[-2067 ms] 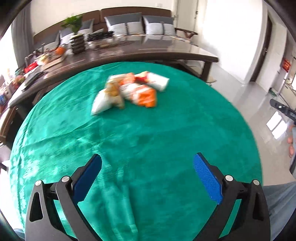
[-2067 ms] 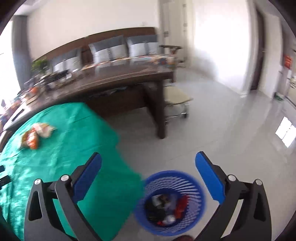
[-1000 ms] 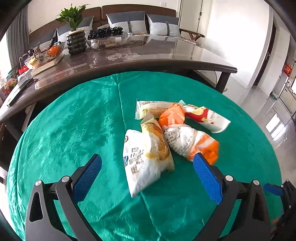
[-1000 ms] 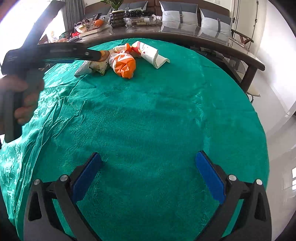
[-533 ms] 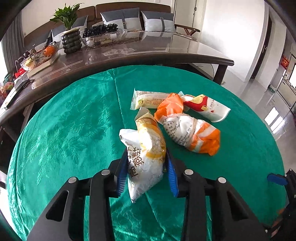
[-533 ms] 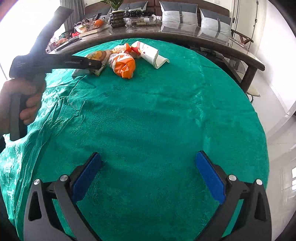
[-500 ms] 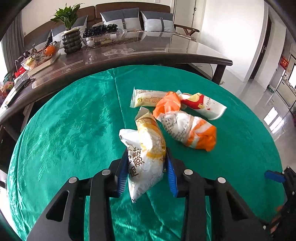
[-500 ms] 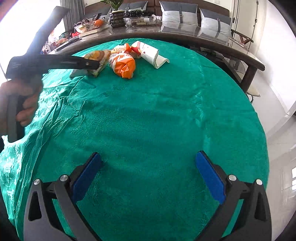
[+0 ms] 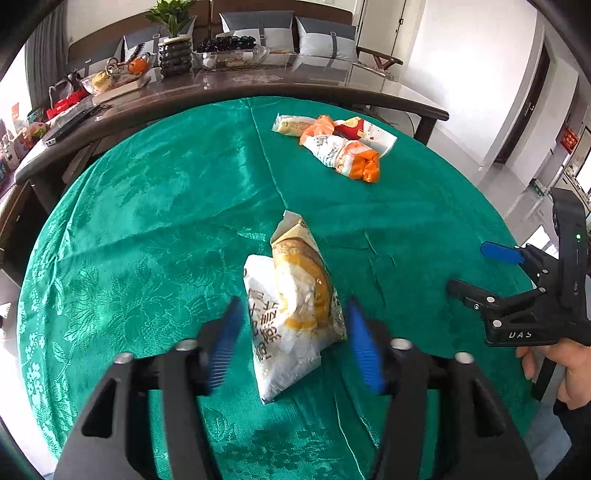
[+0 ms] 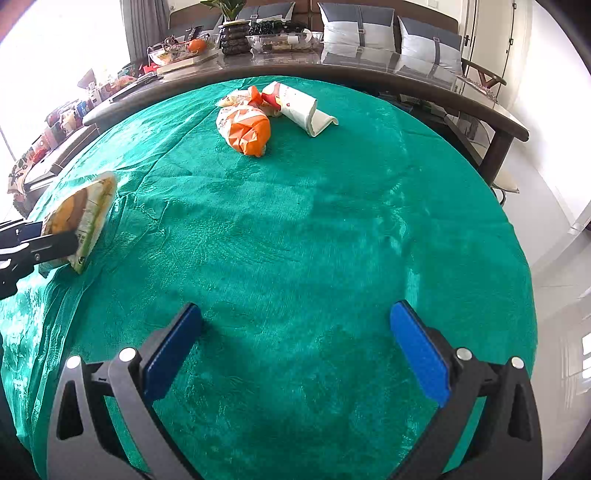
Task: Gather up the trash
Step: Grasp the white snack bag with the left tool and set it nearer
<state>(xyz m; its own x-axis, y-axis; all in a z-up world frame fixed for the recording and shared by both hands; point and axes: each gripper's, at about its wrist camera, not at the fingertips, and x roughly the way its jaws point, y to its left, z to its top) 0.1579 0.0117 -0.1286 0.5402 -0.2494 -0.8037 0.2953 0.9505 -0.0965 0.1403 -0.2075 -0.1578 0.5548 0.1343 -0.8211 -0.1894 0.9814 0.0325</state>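
A white and yellow snack bag (image 9: 295, 306) lies on the green tablecloth (image 9: 155, 206) between the fingers of my left gripper (image 9: 291, 339). The jaws are blurred and stand apart from the bag on both sides. The same bag (image 10: 79, 214) shows at the left of the right wrist view. Three more wrappers lie far off: an orange and white one (image 9: 343, 155), a red and white one (image 9: 365, 133) and a pale one (image 9: 291, 123). My right gripper (image 10: 295, 347) is open and empty over bare cloth; it also shows at the right of the left wrist view (image 9: 517, 288).
A long dark table (image 9: 280, 85) stands behind the round one, with a plant pot (image 9: 175, 55), fruit bowls and trays on it. A sofa with grey cushions (image 9: 321, 33) lines the wall. Pale tiled floor (image 10: 557, 236) lies to the right.
My left gripper, shut on the bag half a second ago, has pulled back toward me with it and its jaws have opened. The other wrappers now lie farther away. My right gripper has stayed open.
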